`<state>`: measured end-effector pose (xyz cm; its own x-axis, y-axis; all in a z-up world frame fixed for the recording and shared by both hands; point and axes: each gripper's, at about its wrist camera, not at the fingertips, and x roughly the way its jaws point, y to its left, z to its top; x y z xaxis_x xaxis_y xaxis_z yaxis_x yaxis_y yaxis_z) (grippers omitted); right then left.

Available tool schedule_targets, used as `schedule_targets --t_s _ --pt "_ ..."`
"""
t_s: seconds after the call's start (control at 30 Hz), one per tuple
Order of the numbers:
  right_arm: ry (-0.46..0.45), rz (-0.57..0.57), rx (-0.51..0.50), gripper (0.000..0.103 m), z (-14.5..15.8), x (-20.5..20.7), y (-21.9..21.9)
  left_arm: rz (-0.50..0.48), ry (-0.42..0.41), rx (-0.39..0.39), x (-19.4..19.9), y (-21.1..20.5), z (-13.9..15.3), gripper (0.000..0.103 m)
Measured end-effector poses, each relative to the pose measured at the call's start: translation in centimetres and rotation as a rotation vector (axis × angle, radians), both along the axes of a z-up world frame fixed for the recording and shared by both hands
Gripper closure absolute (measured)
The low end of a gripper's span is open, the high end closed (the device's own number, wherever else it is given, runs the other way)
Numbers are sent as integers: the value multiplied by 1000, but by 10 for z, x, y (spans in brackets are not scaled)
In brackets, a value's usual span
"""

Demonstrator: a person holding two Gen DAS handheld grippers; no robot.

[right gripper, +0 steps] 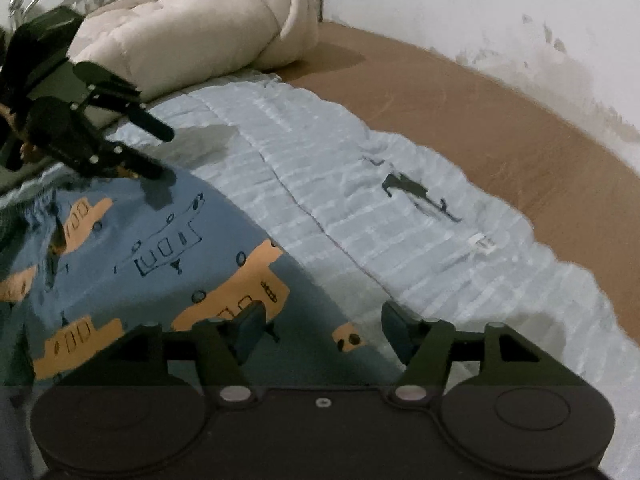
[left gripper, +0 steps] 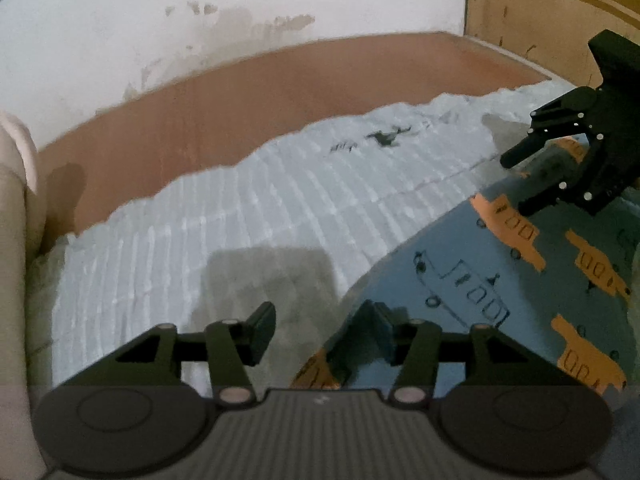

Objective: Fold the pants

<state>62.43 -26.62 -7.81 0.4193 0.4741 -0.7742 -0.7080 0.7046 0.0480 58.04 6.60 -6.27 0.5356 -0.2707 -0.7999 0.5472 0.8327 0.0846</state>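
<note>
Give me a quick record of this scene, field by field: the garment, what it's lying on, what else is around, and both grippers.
garment: blue pants printed with orange vehicles and line-drawn ones
surface: pale blue ribbed bedspread with a small dark print
under it: brown board along a white wall
nearby: cream quilted pillow at the head end
left gripper: open, right finger over the pants edge, nothing pinched
right gripper: open, straddling the pants edge, nothing pinched
fold status: not clear from these views
</note>
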Motion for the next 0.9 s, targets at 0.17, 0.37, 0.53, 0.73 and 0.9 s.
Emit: schedule_targets --t_s 0.17,0.37,0.53,0.73,0.9 --pt "25 -76 5 89 -1 -3 7 67 69 -61 3 9 -6 90" --pt "-54 -99 -19 102 11 -27 11 91 0 -68 -17 2 0 102" --pt "-252 -135 -21 102 40 -83 6 83 -96 -127 -58 6 27 103" --pt "-463 -168 -93 103 69 -186 11 41 -217 -166 -138 8 63 103" --pt "-577 -219 -133 103 82 -282 15 26 -314 -178 -211 1 79 103"
